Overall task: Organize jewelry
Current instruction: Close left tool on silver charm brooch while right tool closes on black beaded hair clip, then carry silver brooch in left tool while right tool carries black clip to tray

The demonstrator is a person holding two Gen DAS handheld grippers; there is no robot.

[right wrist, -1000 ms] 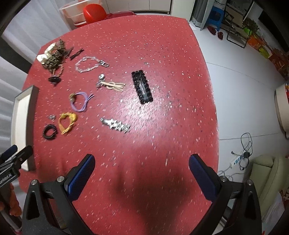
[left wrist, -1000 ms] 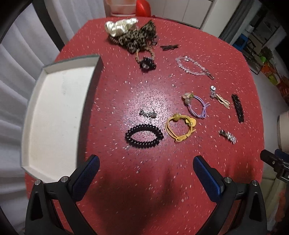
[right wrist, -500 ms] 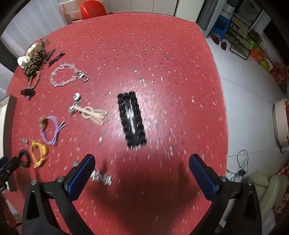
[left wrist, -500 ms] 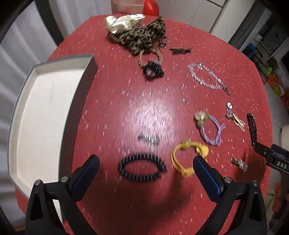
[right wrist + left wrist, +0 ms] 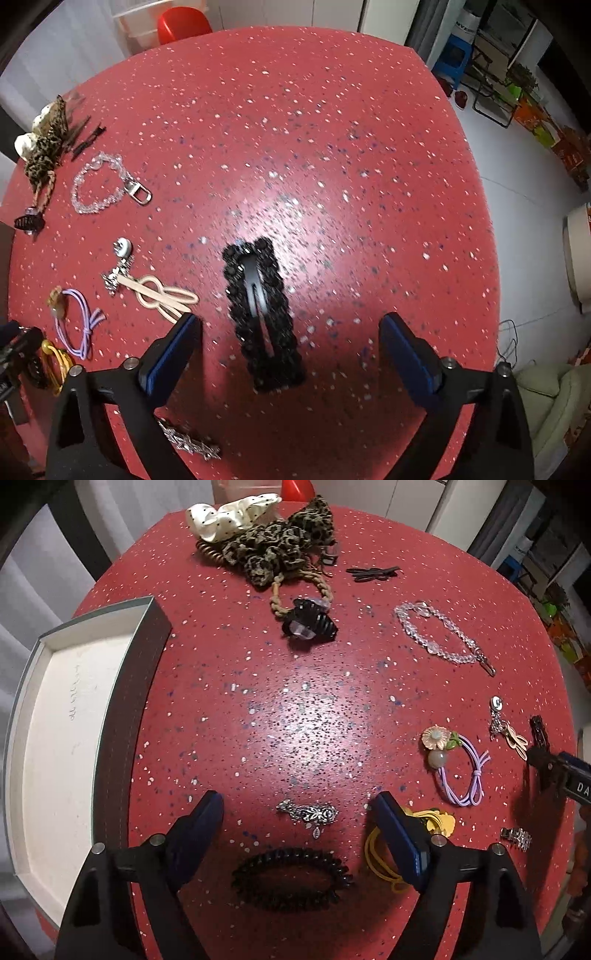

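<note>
Both hands are at the reach-in step of sorting the jewelry. The left claw (image 5: pixel 297 808) has just been closing a little yet still gapes wide, empty, straddling the silver brooch (image 5: pixel 308 814) with the black spiral hair tie (image 5: pixel 291 878) just nearer. The right claw (image 5: pixel 290 328), likewise narrowing slightly and empty, frames the black beaded hair clip (image 5: pixel 262 314) on the red counter (image 5: pixel 332 147). Next, I judge, each must lower and pinch its piece, then carry it to the white tray (image 5: pixel 55 738) at far left.

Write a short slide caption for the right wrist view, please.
Open right gripper above a black beaded hair clip lying on the red speckled table.
</note>
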